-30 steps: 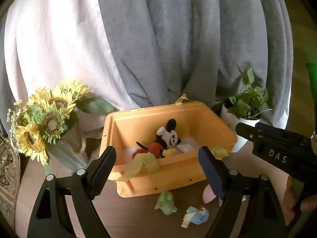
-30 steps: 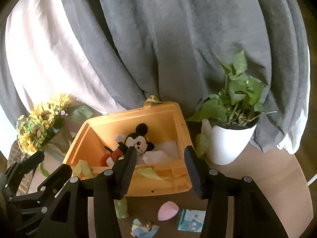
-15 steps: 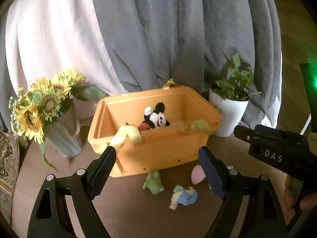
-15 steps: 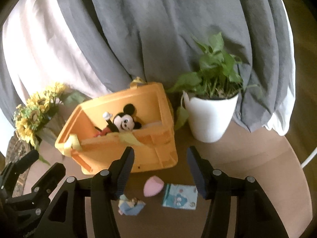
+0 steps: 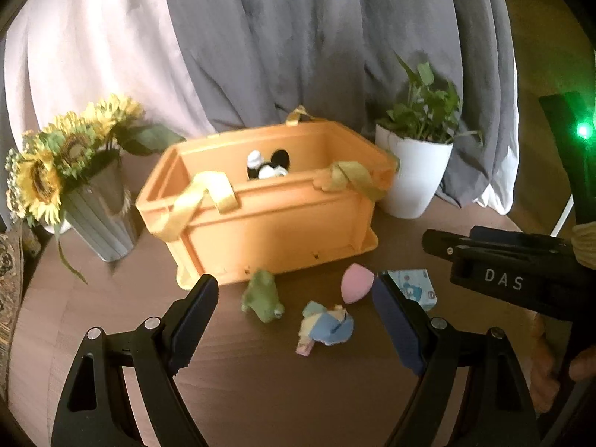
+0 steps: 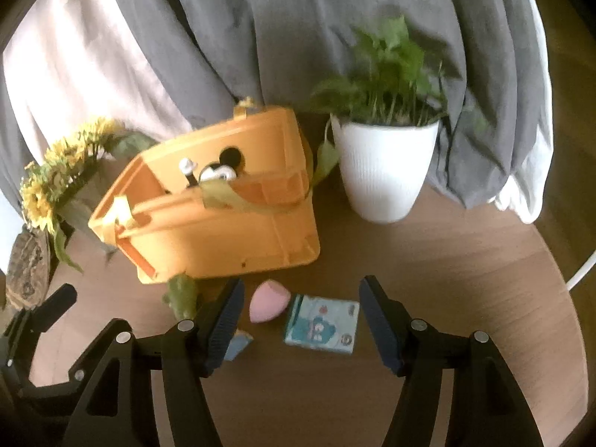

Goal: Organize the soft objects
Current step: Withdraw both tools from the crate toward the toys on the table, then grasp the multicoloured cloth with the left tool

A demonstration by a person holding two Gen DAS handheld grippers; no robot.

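An orange bin with yellow straps stands on the round brown table and holds a black-and-white mouse plush. In front of it lie a green frog toy, a blue-and-yellow soft toy, a pink egg-shaped sponge and a blue printed tissue pack. My left gripper is open and empty above the frog and the blue toy. My right gripper is open and empty above the sponge and the pack.
A grey vase of sunflowers stands left of the bin. A white pot with a green plant stands to its right. Grey and white curtains hang behind. The table edge curves at the right.
Both grippers have pulled back and lowered towards the table. The bin looks farther off and the loose toys in front of it now sit between the fingers. Both stay open.
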